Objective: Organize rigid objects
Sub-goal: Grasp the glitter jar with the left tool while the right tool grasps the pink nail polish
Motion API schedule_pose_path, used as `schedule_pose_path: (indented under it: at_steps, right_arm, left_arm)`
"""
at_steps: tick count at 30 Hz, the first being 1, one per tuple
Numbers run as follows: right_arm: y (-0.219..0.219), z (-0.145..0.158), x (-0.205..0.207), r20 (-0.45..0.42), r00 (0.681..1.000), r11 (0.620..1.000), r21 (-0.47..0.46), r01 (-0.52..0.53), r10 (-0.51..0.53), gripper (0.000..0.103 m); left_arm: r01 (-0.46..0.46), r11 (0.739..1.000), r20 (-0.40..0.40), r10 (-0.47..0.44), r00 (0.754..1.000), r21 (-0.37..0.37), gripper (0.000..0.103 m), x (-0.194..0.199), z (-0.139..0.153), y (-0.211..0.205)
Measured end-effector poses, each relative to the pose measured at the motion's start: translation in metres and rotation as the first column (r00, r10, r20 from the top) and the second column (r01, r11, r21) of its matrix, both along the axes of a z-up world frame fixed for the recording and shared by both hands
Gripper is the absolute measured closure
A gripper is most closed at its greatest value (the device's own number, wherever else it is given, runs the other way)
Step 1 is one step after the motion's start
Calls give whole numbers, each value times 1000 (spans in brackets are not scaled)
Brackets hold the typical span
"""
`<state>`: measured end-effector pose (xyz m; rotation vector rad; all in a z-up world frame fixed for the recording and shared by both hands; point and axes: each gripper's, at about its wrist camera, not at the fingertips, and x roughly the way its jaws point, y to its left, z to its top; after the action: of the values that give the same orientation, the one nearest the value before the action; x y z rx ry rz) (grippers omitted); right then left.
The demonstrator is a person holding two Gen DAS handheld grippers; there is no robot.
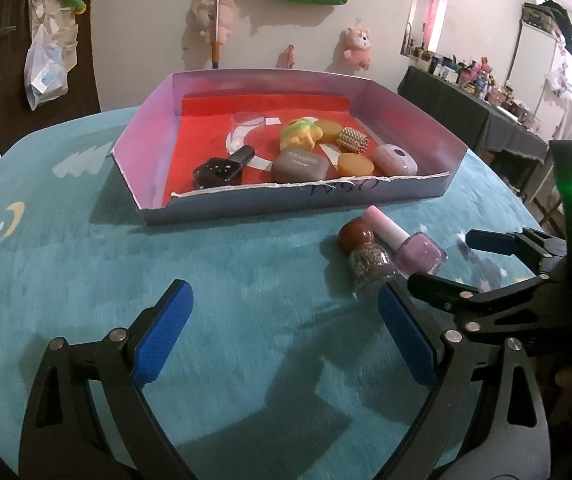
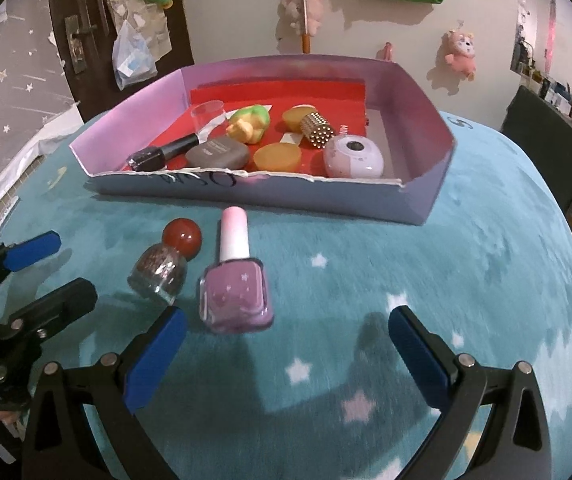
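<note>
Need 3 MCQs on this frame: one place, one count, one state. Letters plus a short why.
1. Where is the pink-capped polish bottle?
A. in the box
B. on the teal cloth in front of the box
C. in the right gripper

2. How many bottles lie outside the box?
A. two
B. four
C. none

3. How does the left gripper stand?
A. shut on a bottle
B. shut and empty
C. open and empty

Key: 1 B, it lies on the cloth short of the box's front wall. 2 A, only the pink one and the red-capped glitter bottle are on the cloth. 3 C, its blue pads stand wide apart with only cloth between.
</note>
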<state>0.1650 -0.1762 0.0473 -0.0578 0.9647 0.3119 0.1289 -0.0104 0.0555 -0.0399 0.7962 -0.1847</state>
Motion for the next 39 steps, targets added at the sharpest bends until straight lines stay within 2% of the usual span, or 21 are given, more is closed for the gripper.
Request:
schedule_pose_path:
  at_steps: [14,17,21,24,29,32,34,36,39]
  right_arm:
    - [-22,-5,17,-32,997,998,16,-64,64,0]
    - [-28,-5,15,-32,998,998,19,-57,57,0]
    - [-33,-4,15,-32,998,998,35,-54,55,0]
    - [-34,-4,16,-33,998,997,42,-61,62,0]
    - [-35,-3,17,-35,996,996,49,-75,77,0]
    - [-34,-2,18,-36,994,993,64,-100,103,0]
    - [-33,-1,19,-35,991,989,83,-122,126,0]
    - [-32,0,19,-29,988,985,91,-147,150,0]
    - [-29,-1,20,-27,984,981,84,-175,178,5]
  left_arm:
    - [73,997,-71,-73,995,-12,8,35,-4,-30]
    - [94,994,-105,-99,990,-51,8,41,-10,-32]
    - [81,997,-105,-80,991,3,7,42,-14,-30]
    - [86,996,-95,-86,992,3,7,39,-11,-23]
    - [66,997,-56,-63,996,45,7,38,-3,-12]
    - [94,993,-49,-90,995,66,9,38,-1,-16]
    - [131,988,-47,-128,991,81,14,38,-2,-22]
    - [166,981,-57,-161,985,105,30,38,-3,-30]
    - [197,976,-85,-189,978,95,40,42,-8,-36]
